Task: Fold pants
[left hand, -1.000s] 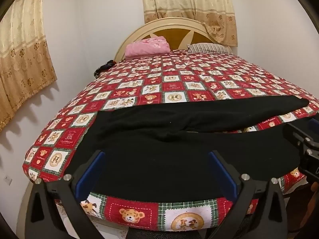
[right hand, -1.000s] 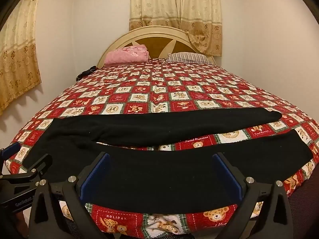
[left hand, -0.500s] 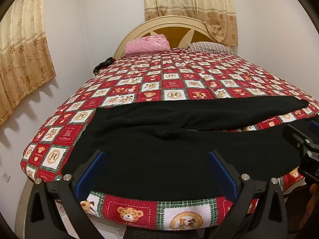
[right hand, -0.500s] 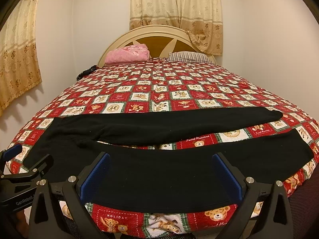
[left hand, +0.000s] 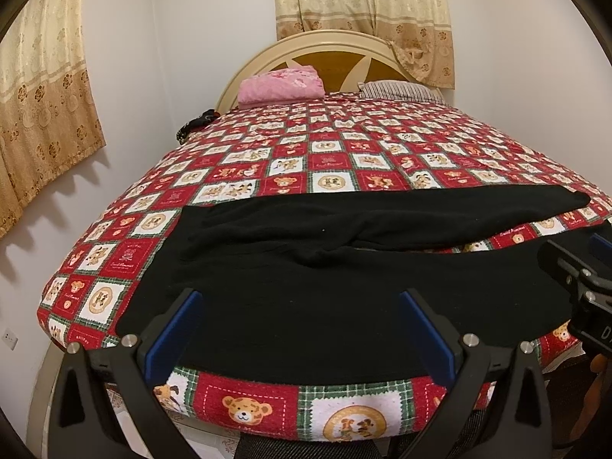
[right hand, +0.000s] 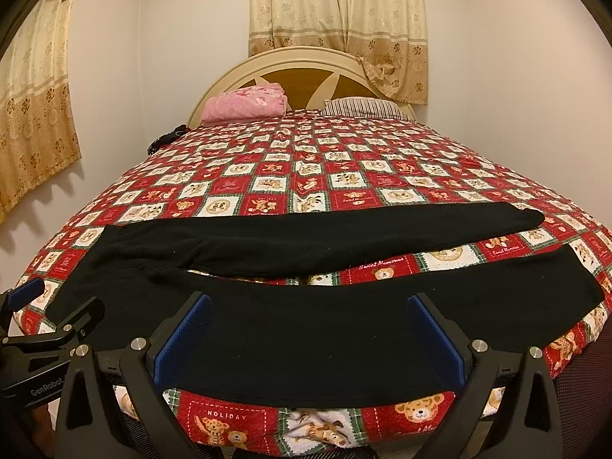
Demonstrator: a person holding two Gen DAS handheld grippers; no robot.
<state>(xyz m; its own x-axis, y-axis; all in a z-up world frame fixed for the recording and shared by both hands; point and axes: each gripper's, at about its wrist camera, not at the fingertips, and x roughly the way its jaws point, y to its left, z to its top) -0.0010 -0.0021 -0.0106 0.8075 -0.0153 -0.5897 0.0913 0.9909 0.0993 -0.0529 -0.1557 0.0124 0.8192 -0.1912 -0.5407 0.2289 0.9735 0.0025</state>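
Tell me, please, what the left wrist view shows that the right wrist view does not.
Only the left view shows the right claw at its right edge and a wall socket low on the left. Only the right view shows the left claw at its left edge and the near leg's cuff. Both show the black pants spread flat on the bed, with the pink bundle by the headboard.

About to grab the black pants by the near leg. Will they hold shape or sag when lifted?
The black pants lie limp and follow the bed's curve, so they will likely sag from any grip point. The far leg is joined only at the waist end and would probably trail. The patterned bedspread looks soft, so some drag is likely.
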